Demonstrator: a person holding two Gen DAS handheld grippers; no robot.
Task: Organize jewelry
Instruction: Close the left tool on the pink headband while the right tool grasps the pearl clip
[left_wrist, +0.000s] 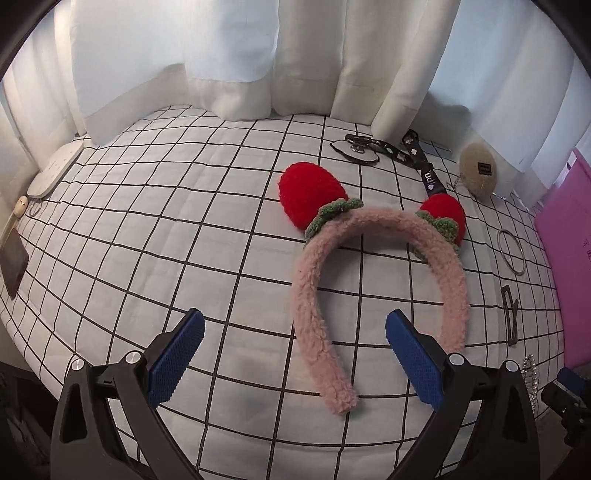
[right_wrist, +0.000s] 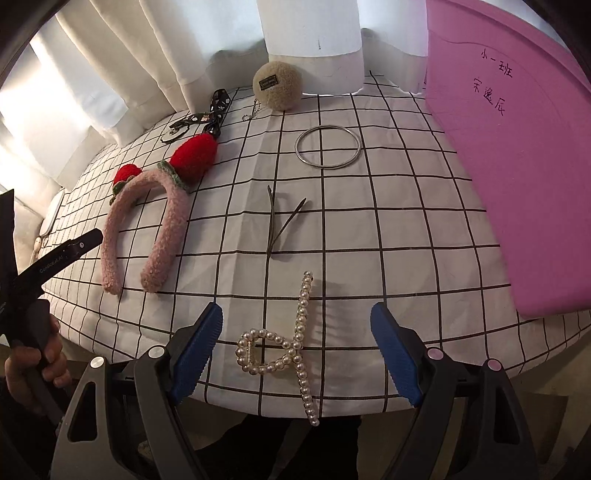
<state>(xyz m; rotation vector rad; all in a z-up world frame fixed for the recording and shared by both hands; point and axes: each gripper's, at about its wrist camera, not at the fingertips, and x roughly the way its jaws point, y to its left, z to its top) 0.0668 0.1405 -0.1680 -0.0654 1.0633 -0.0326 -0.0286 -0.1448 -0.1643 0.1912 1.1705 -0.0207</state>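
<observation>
A fluffy pink headband with two red strawberries (left_wrist: 373, 273) lies on the checked cloth (left_wrist: 184, 221); it also shows in the right wrist view (right_wrist: 162, 206). My left gripper (left_wrist: 295, 350) is open, one end of the headband between its fingers. My right gripper (right_wrist: 297, 347) is open around a pearl hair claw (right_wrist: 291, 350) near the front edge. A silver bangle (right_wrist: 328, 147), a dark hair clip (right_wrist: 280, 225), a beige pompom charm (right_wrist: 277, 85) and a black patterned lanyard (right_wrist: 214, 110) lie further back.
A pink box (right_wrist: 517, 166) stands at the right, also in the left wrist view (left_wrist: 569, 258). White curtains (left_wrist: 258, 55) hang behind. A white pad (left_wrist: 55, 170) and a dark phone (left_wrist: 14, 269) lie at the left edge.
</observation>
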